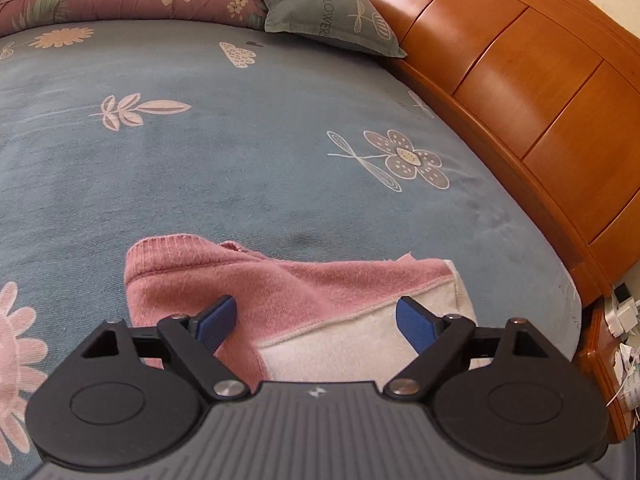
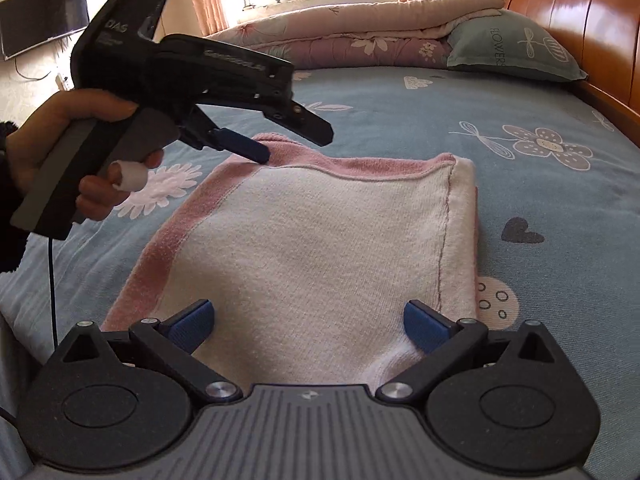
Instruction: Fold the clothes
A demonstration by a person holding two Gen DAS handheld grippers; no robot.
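Your pink-and-white sweater [image 2: 320,240] lies part-folded on the bed [image 2: 540,208], near its foot-side edge by the wooden headboard [image 1: 520,80]. Both tools hang spread over it, holding nothing: left tool [image 1: 316,320] at the pink hem, right tool [image 2: 308,324] over the white panel. Next, judge which edge to pinch for the closing fold.

— Where does the sweater [image 2: 320,240] lie?
— Flat on the bed [image 2: 540,200], at its near side.
— And behind it?
— The pillow [image 2: 516,46] against the headboard [image 2: 580,12]; the folded quilts [image 2: 340,36] left of the pillow.
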